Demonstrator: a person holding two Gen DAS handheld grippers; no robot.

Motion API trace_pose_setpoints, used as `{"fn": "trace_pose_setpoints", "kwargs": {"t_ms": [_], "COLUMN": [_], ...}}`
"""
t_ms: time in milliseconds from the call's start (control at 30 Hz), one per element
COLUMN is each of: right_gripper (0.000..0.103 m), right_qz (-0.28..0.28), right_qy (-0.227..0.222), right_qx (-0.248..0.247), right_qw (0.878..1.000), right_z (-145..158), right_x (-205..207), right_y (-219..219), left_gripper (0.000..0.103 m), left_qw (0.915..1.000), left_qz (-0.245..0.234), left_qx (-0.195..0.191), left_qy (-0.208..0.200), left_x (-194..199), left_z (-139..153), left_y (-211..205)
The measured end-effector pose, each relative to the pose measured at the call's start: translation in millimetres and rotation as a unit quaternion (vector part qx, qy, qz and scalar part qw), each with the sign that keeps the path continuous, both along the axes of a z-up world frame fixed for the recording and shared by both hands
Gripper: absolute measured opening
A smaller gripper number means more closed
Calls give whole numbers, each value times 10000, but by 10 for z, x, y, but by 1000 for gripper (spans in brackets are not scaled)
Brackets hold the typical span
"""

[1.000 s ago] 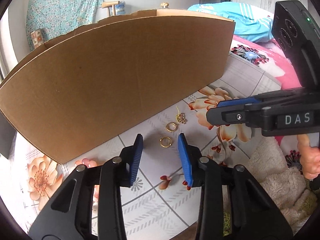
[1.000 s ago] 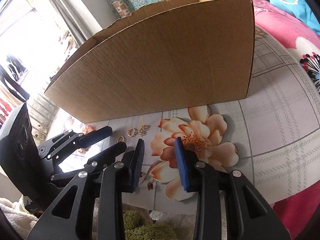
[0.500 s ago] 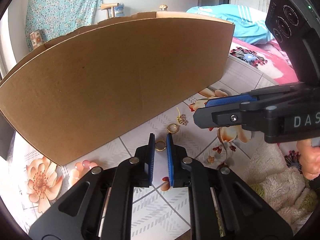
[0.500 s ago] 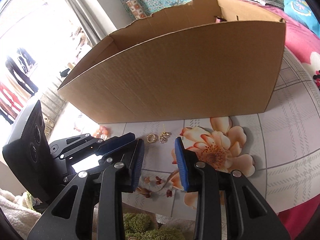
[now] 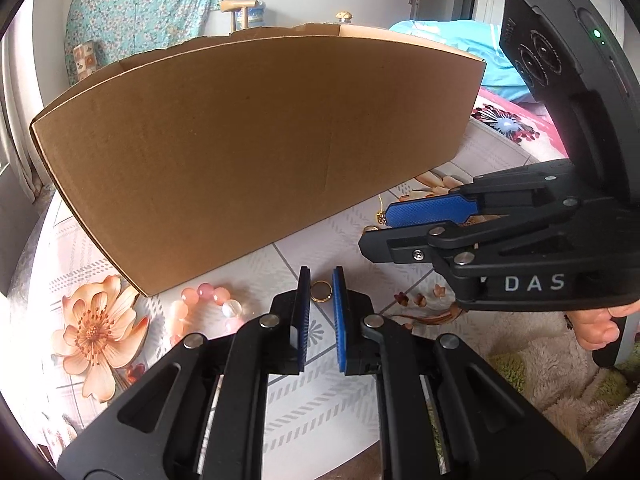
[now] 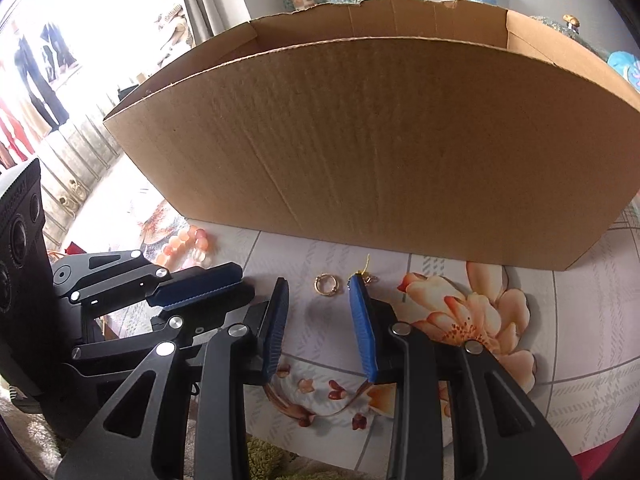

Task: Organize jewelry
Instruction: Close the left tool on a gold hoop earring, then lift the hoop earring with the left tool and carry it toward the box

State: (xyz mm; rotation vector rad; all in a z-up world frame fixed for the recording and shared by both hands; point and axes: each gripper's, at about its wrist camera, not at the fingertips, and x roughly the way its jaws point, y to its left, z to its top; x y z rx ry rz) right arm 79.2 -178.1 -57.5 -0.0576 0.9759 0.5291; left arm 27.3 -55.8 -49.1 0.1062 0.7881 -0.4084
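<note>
The left gripper [image 5: 321, 294] has its fingers drawn narrowly around a gold ring [image 5: 321, 291], apparently pinching it just above the floral table [image 5: 280, 400]. The right gripper [image 6: 318, 312], fingers wide apart and empty, frames a second ring [image 6: 327, 284] and a small gold charm [image 6: 366, 277] lying flat on the table. The pick-up looks under way; next comes a lift over the wall of the cardboard box [image 6: 380, 140] beyond. Pink beads [image 5: 204, 298] lie near the box corner.
</note>
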Motion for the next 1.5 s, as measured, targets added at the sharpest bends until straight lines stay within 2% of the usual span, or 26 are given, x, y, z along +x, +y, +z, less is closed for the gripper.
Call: {"fn": "trace_pose_setpoints", "kwargs": {"t_ms": [100, 300, 400, 633, 867, 1067, 1233, 1367, 1433, 1500], "right_gripper": [30, 20, 12, 11, 11, 11, 11, 11, 11, 11], "right_qz": [37, 186, 230, -29, -263, -218, -176, -161, -217, -329], "right_qy": [-132, -449, -396, -243, -279, -621, -1130, -1455, -1461, -1234], "right_qx": [-199, -746, -693, -283, 188, 627, 877, 879, 809, 771], "right_qw": [9997, 9960, 9965, 9993, 9991, 9959, 9896, 9853, 9857, 9888], "right_z": [-2, 2, 19, 23, 216, 579, 1001, 1249, 1285, 1269], "right_x": [30, 2, 19, 0, -136, -310, -380, -174, 11, 258], "right_y": [95, 285, 259, 79, -149, -294, -375, -393, -384, -407], "left_gripper": [10, 9, 9, 9, 9, 9, 9, 9, 9, 9], "left_qw": [10000, 10000, 10000, 9999, 9992, 9975, 9888, 9851, 9877, 9943], "left_qz": [-13, -23, -23, -31, -57, -247, -532, -506, -399, -126], "left_qx": [-23, -84, -90, -166, -389, -499, -1158, -1212, -1081, -905], "left_qy": [-5, -4, -11, -4, -79, -442, -775, -1111, -1056, -557], "left_x": [5, 11, 9, -5, -31, -189, -291, -109, 86, 403], "left_z": [-5, -7, -9, -9, 39, 309, 815, 1173, 1227, 1160], "left_y": [-7, 27, 36, 90, 208, 243, 341, 401, 392, 379]}}
